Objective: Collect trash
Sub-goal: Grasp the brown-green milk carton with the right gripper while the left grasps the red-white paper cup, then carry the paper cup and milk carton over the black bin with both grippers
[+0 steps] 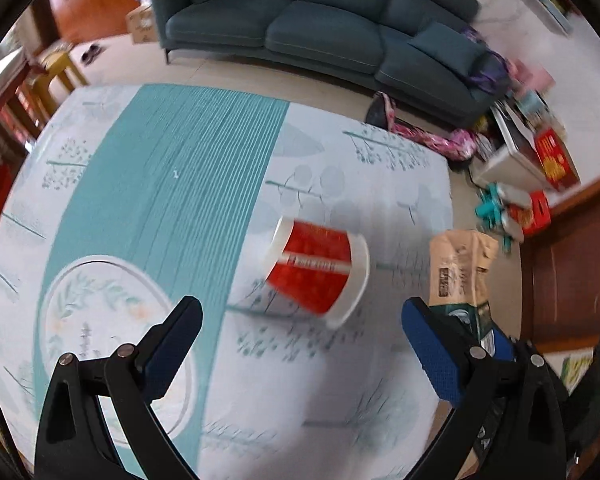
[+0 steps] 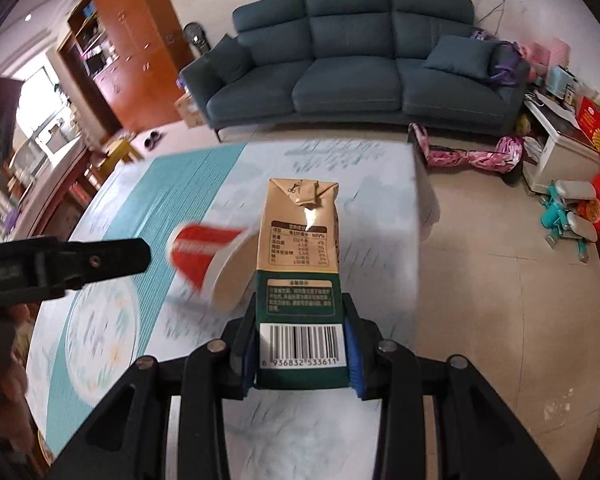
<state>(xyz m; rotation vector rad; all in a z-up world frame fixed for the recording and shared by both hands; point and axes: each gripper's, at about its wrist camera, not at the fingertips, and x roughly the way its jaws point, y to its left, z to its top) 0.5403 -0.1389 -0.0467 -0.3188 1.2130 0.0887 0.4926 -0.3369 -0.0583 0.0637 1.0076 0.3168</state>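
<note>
A red paper cup (image 1: 316,268) with a white rim lies on its side on the patterned tablecloth (image 1: 160,200). My left gripper (image 1: 300,308) hovers over it, open, jaws spread wide to either side of the cup and not touching it. My right gripper (image 2: 300,308) is shut on a beige and green drink carton (image 2: 300,240), the blue pads (image 2: 354,360) pressing its barcode end. The carton (image 1: 460,264) also shows at the right of the left wrist view. In the right wrist view the cup (image 2: 204,248) lies just left of the carton, with one of the left gripper's fingers (image 2: 100,260) beyond it.
The table's right edge (image 2: 420,208) drops to a tiled floor. A dark teal sofa (image 1: 320,20) stands beyond the table. Pink bags (image 2: 472,156), red boxes (image 2: 596,128) and toys clutter the floor at the right. A wooden cabinet (image 2: 132,40) stands at the back left.
</note>
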